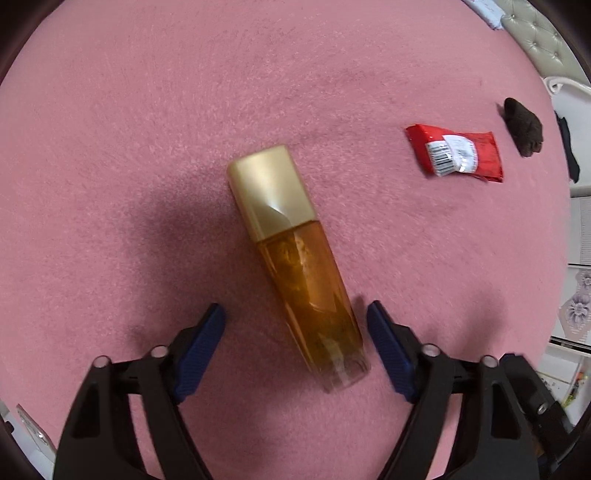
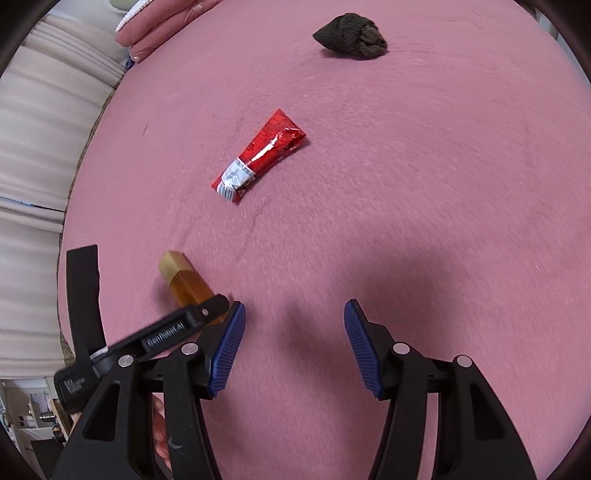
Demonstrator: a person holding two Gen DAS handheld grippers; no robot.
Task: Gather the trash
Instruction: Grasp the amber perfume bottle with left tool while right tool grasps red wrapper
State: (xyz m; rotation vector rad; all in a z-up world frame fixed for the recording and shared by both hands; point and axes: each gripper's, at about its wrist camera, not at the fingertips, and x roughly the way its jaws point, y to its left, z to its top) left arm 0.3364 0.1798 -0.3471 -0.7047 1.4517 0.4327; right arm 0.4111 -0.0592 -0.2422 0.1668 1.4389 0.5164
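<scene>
An amber bottle with a gold cap (image 1: 295, 258) lies on the pink bed cover (image 1: 147, 129). My left gripper (image 1: 295, 314) is open, its blue pads either side of the bottle's lower end, not touching it. A red snack wrapper (image 1: 456, 153) lies to the right. In the right wrist view the wrapper (image 2: 260, 157) lies ahead in the middle, and the bottle (image 2: 184, 280) is at the left, partly hidden by the left gripper's body. My right gripper (image 2: 294, 314) is open and empty above the cover.
A dark balled sock (image 1: 524, 127) lies beyond the wrapper; it also shows in the right wrist view (image 2: 351, 37). Folded pink bedding (image 2: 155, 33) sits at the far left corner. The bed's edge and curtains (image 2: 33, 147) run along the left.
</scene>
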